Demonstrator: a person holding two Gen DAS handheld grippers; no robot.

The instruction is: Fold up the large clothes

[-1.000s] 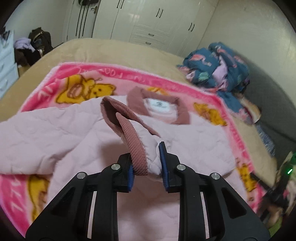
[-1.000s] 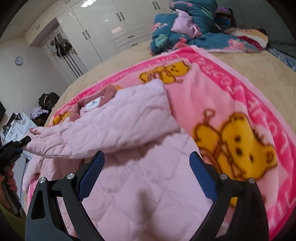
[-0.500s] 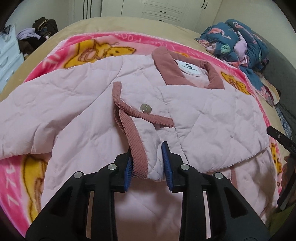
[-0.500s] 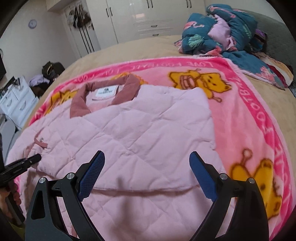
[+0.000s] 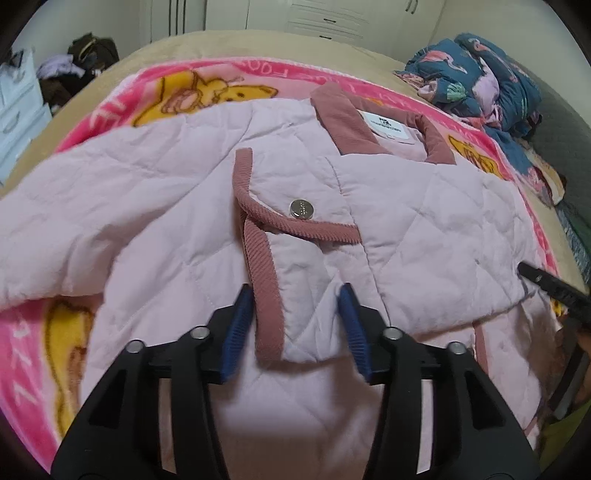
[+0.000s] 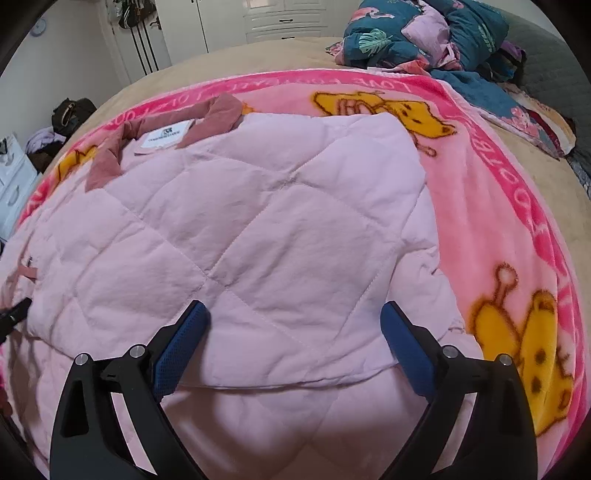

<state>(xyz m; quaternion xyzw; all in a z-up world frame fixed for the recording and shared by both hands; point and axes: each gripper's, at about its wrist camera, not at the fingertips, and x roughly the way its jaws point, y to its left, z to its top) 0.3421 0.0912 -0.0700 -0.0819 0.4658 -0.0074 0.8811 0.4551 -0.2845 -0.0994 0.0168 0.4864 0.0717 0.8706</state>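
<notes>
A pale pink quilted jacket (image 5: 406, 221) with a dusty-rose collar (image 5: 343, 118) lies on a pink bear-print blanket (image 5: 192, 88). Its right sleeve is folded across the chest, and the rose-trimmed cuff (image 5: 266, 295) with a silver snap (image 5: 302, 208) rests there. My left gripper (image 5: 295, 317) is open, its jaws apart on either side of the cuff. My right gripper (image 6: 295, 336) is open and empty just above the folded sleeve (image 6: 258, 229). The jacket's lower part is hidden under both grippers. The right gripper's tip shows at the left wrist view's right edge (image 5: 546, 284).
The blanket (image 6: 498, 221) covers a tan bed (image 6: 258, 55). A heap of blue patterned bedding (image 6: 424, 33) lies at the far right. White wardrobes (image 6: 280, 18) stand behind. A dark bag (image 5: 92, 48) and a white drawer unit (image 5: 18, 107) stand at the left.
My left gripper carried the cuff across the jacket, laid it on the chest and opened, letting go. My right gripper stayed open and swung to face the folded sleeve.
</notes>
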